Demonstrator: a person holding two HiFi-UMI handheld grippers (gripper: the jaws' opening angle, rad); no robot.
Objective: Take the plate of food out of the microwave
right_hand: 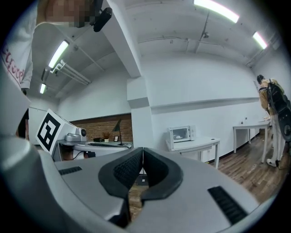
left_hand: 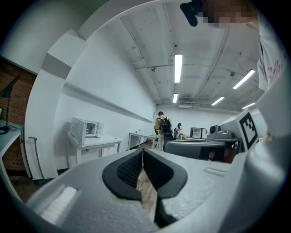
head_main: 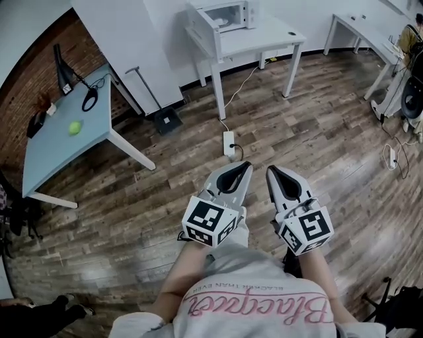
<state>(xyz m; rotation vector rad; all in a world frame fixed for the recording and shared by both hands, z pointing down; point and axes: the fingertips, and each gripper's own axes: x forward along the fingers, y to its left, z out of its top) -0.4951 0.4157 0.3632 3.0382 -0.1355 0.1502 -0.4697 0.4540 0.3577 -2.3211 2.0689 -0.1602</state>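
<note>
**Well short of the microwave, both tools empty**

I judge that the task is at its very start. Nothing of it is done as far as I can see. The microwave (head_main: 225, 16) stands at the left end of a white tabletop (head_main: 264, 33) against the far wall, and a wide stretch of wooden floor (head_main: 317, 132) lies between it and me, with a power strip (head_main: 229, 142) lying on the floor in between. Both tools are well apart from it.

The left tool (head_main: 243, 166) is closed. In the left gripper view its dark pads meet at the tips and nothing is between them. The right tool (head_main: 271, 171) is closed in the same way, also with nothing between its pads. Both are held side by side in front of my body and point roughly level toward the far wall.

The plate of food should be inside the microwave. Through the window I see something pale in the right gripper view (right_hand: 182, 135), but it is too small for me to say it is the plate. I also cannot tell if the door is open or not.

About direction: the microwave is a box, and its long side seems to run along the length of the tabletop. Its front with the window looks into the room, roughly toward me. A plate is normally round, so I expect no long axis for it.

What is left is everything: to come near, to have the door open, to grip the plate, and to bring it out level.
</note>
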